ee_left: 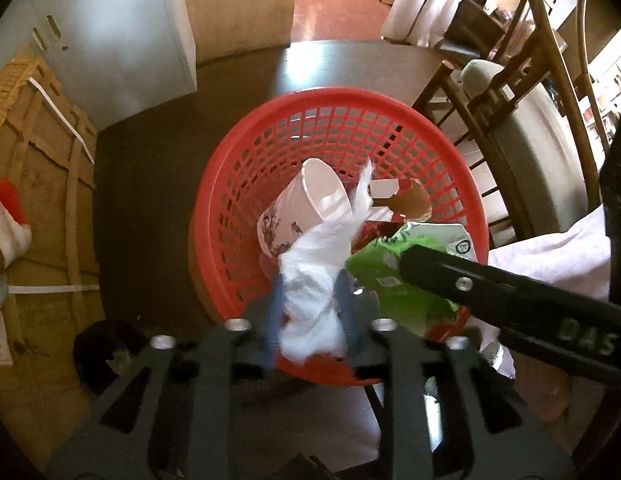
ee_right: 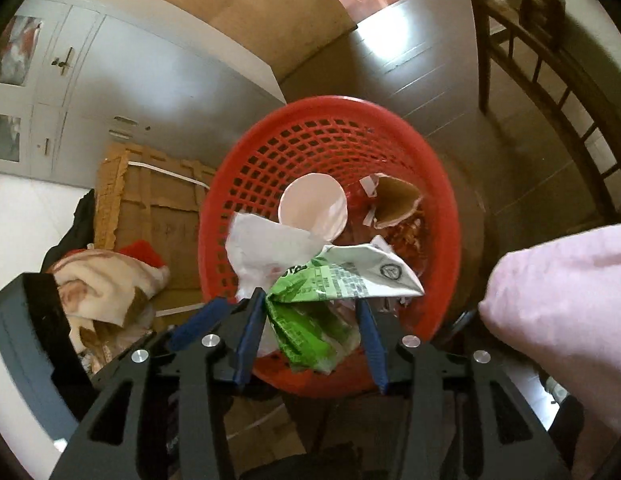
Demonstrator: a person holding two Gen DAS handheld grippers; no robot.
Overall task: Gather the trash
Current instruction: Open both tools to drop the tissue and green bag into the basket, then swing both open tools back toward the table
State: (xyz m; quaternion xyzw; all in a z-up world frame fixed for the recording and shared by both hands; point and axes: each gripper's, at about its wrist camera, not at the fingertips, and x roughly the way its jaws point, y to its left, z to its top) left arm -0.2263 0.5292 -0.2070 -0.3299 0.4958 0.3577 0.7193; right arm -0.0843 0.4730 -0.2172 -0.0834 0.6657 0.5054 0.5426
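A red mesh basket (ee_left: 294,120) stands on the floor and also shows in the right wrist view (ee_right: 446,216). Inside lie a white paper cup (ee_left: 298,208), torn cardboard (ee_left: 410,200) and other scraps. My left gripper (ee_left: 310,300) is over the near rim with a crumpled white plastic bag (ee_left: 314,280) between its blue fingers. My right gripper (ee_right: 314,320) hangs over the basket with its jaws apart; a green and white wrapper (ee_right: 310,312) sits between them, touching only the left finger. The white bag (ee_right: 262,248) lies beside it.
A strapped cardboard box (ee_left: 42,184) stands left of the basket, white cabinets (ee_left: 110,48) behind it. A wooden chair (ee_left: 522,92) with a cushion is right. Cloth bundle (ee_right: 98,288) lies at left. Pink cloth (ee_right: 558,296) is at right.
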